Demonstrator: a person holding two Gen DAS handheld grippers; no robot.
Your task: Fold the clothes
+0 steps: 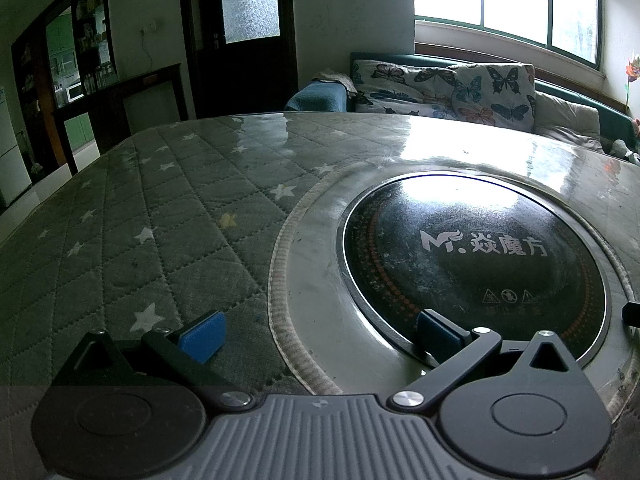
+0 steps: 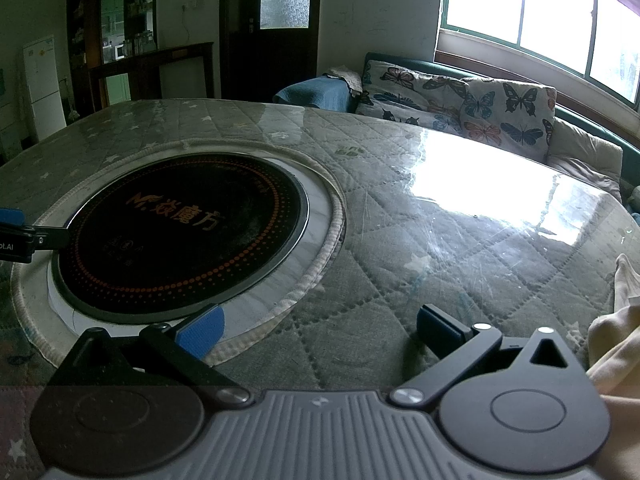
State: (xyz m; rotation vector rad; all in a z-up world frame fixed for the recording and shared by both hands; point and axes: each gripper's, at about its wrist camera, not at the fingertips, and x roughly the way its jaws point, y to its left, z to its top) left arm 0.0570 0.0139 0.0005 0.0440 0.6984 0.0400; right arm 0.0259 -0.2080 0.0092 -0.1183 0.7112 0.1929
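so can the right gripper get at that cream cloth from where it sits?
Probably yes. The right gripper is open and empty, the cream cloth lies just to its right, and nothing stands between them.

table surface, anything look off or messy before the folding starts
Nothing is spilled or broken. The one odd thing: no garment lies spread out on the quilted table cover; the only cream cloth sits bunched at its right edge. Both the left gripper and right gripper are open and empty.

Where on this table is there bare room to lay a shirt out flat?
The quilted table cover lies bare between the round black cooktop and the butterfly cushions, and left of the cooktop. Crowded only at the right edge, where pale cloth is bunched.
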